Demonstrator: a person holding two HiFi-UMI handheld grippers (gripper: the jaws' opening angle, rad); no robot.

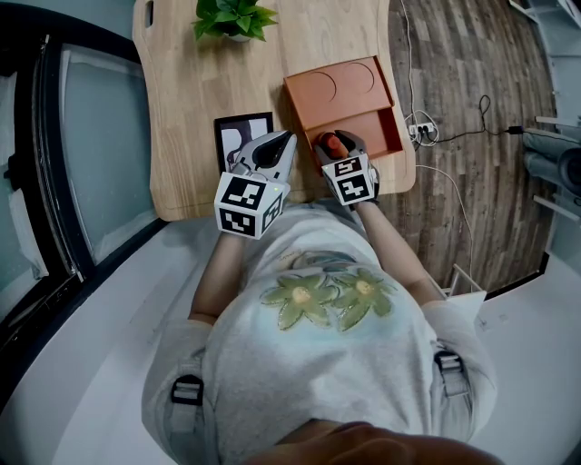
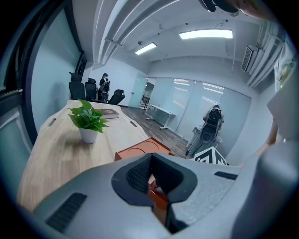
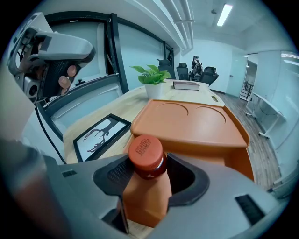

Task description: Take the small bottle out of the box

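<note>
A small orange bottle (image 3: 145, 186) with a red cap (image 1: 330, 143) sits between the jaws of my right gripper (image 3: 147, 170), which is shut on it just below the cap. In the head view the bottle and right gripper (image 1: 336, 145) are at the near left corner of the orange box (image 1: 340, 89), whose lid has two round recesses. The box (image 3: 196, 123) lies just beyond the bottle. My left gripper (image 1: 288, 139) hovers beside it on the left, over the table. Its jaws (image 2: 152, 175) are shut with nothing between them.
A framed deer picture (image 1: 243, 136) lies on the wooden table (image 1: 191, 118) left of the box. A potted plant (image 1: 234, 18) stands farther back. Beyond it are a book (image 3: 187, 85) and office chairs. A person stands far off. Cables run across the floor (image 1: 454, 136) to the right.
</note>
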